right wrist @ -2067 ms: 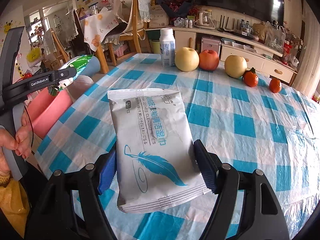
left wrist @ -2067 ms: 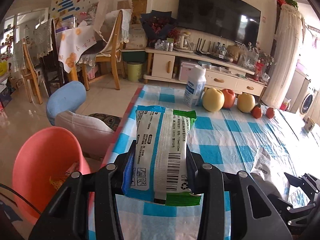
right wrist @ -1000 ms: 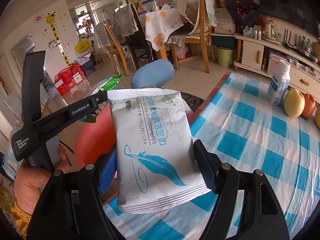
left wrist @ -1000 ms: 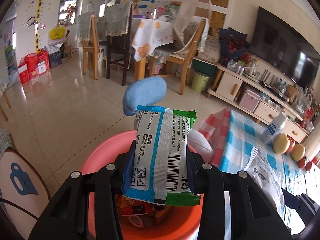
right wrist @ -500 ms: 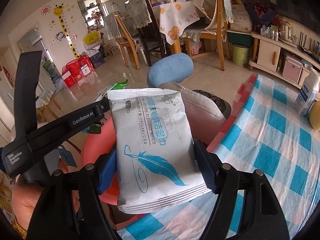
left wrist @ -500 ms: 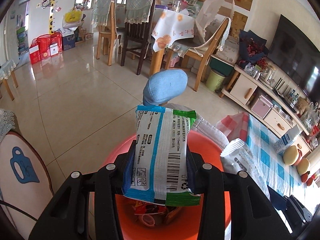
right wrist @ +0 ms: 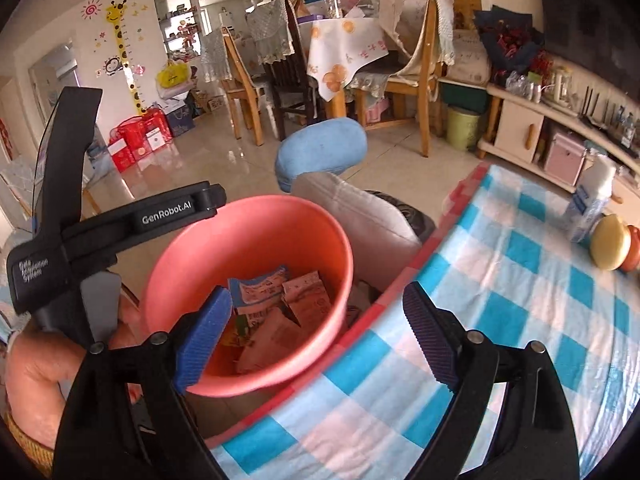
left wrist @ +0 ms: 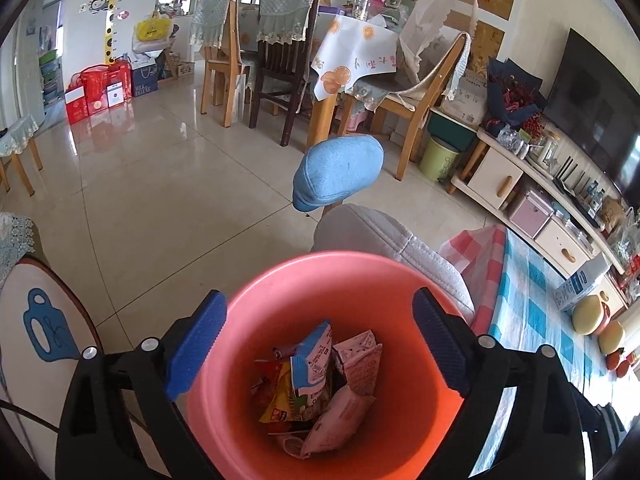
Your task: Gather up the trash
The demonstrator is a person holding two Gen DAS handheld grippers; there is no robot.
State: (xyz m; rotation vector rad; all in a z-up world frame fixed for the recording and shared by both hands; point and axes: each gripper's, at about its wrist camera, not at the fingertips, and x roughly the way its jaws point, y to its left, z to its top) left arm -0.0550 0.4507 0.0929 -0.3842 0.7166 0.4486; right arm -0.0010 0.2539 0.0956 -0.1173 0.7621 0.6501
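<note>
both packets were gone from the jaws. the left gripper [left wrist: 318, 338] and right gripper [right wrist: 316, 330] were opening, with nothing between them. the wrappers [left wrist: 320, 384] lay in the pink bucket [left wrist: 256, 292] just below and ahead, so both drops looked done; the tabletop [right wrist: 520, 320] lay to the right.

Bucket [left wrist: 340, 276] mouth wide open from above; wrappers [left wrist: 320, 384] fill only its bottom. Grey cushion [left wrist: 384, 236] and table edge [right wrist: 400, 280] crowd its far side.
</note>
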